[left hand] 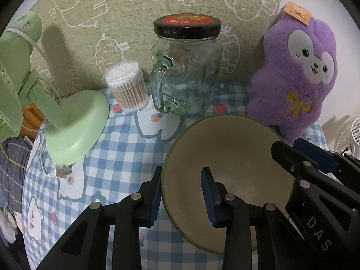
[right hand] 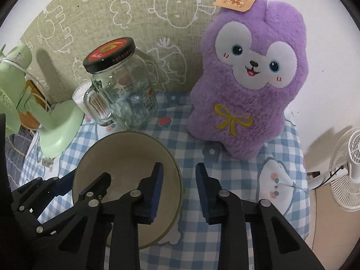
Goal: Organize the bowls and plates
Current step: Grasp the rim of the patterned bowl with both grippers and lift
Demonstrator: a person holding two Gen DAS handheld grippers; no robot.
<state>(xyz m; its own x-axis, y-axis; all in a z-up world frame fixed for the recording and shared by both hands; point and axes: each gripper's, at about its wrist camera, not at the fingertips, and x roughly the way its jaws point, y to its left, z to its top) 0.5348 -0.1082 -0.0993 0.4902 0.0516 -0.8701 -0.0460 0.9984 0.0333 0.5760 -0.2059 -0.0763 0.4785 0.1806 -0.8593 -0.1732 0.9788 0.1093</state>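
A single bowl [left hand: 236,148], beige inside with an olive-green rim, sits on the blue checked cloth [left hand: 126,139]. My left gripper [left hand: 182,193] straddles its left rim: one blue pad is outside against the rim, the other is inside with a gap showing. The right gripper [left hand: 299,153] straddles the opposite rim. In the right wrist view the bowl [right hand: 126,153] has the right gripper [right hand: 180,191] over its right rim, with a gap on both sides of the rim. The left gripper [right hand: 83,182] shows at the far side. Both are open.
Behind the bowl stand a glass mug-jar [left hand: 184,74] with a black and red lid and a tub of cotton swabs [left hand: 128,87]. A green desk fan [left hand: 74,130] stands left, a purple plush toy [right hand: 247,85] right. A white fan [right hand: 351,166] stands beyond the table's right edge.
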